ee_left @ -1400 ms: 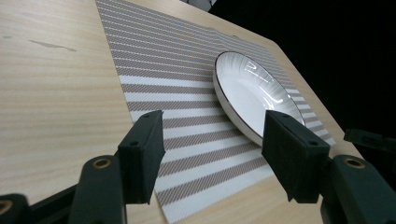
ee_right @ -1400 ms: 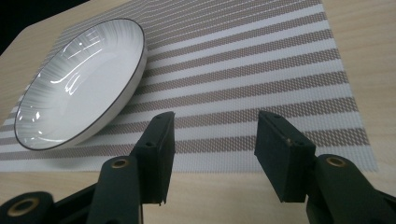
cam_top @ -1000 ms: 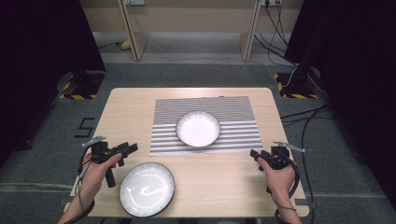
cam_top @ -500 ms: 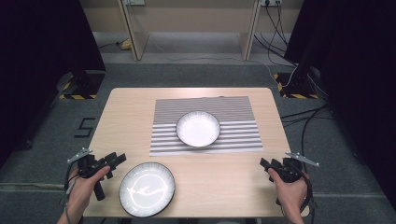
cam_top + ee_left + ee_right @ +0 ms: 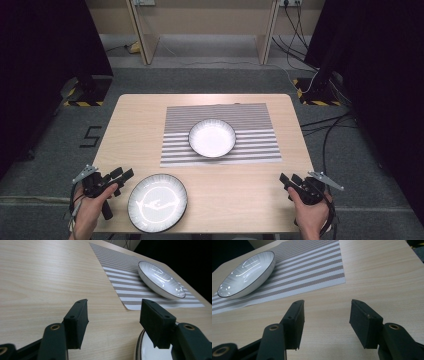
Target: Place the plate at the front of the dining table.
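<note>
Both grippers hover with jaws apart, empty: left gripper [image 5: 121, 175] just beside the patterned plate [image 5: 157, 202] at the surface's near edge, right gripper [image 5: 289, 180] well apart.

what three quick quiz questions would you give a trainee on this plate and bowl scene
1. True or false: the bowl sits on the striped mat.
2. Which gripper is nearer the plate? A left gripper B right gripper
3. Fill in: the jaws of both grippers stand ____, with nothing between them.

Key
1. True; the bowl rests on the mat near the table's middle.
2. A; the plate lies on the bare table by its near edge, just beside the left gripper.
3. Open.
</note>
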Available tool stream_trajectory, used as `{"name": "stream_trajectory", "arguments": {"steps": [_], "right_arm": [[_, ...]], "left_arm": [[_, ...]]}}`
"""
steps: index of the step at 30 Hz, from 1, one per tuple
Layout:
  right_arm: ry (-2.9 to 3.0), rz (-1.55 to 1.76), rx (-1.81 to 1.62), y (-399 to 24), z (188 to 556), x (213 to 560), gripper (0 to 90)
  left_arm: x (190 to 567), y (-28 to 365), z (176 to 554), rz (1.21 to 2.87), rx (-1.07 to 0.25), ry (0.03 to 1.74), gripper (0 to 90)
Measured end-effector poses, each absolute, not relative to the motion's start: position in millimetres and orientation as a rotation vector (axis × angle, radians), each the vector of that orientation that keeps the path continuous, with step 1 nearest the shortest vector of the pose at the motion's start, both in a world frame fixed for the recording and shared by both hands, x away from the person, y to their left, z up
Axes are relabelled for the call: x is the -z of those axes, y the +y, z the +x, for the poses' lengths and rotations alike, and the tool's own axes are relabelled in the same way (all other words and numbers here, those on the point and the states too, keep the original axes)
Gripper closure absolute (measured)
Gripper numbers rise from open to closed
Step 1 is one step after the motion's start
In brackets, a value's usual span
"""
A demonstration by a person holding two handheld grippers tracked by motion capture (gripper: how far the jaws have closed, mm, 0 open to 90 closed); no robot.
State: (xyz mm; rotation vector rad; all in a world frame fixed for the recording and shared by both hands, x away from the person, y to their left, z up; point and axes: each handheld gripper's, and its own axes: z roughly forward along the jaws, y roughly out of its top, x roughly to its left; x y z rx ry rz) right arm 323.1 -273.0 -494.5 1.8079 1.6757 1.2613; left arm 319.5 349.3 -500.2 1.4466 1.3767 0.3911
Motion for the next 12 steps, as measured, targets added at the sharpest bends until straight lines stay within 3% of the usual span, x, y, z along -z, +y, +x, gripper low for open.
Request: {"name": "stream_trajectory", "arguments": {"steps": [8, 12], "right_arm": [[1.647, 1.775, -1.312, -270.1, 322.1, 499.4, 47.1], [1.654, 1.777, -1.313, -270.3, 321.3, 502.1, 47.8]], "left_arm": [[502.4, 346.5, 316.7, 1.419, -0.419, 1.361, 38.6], [502.9, 345.0, 318.3, 1.384, -0.366, 1.37, 36.5]]}}
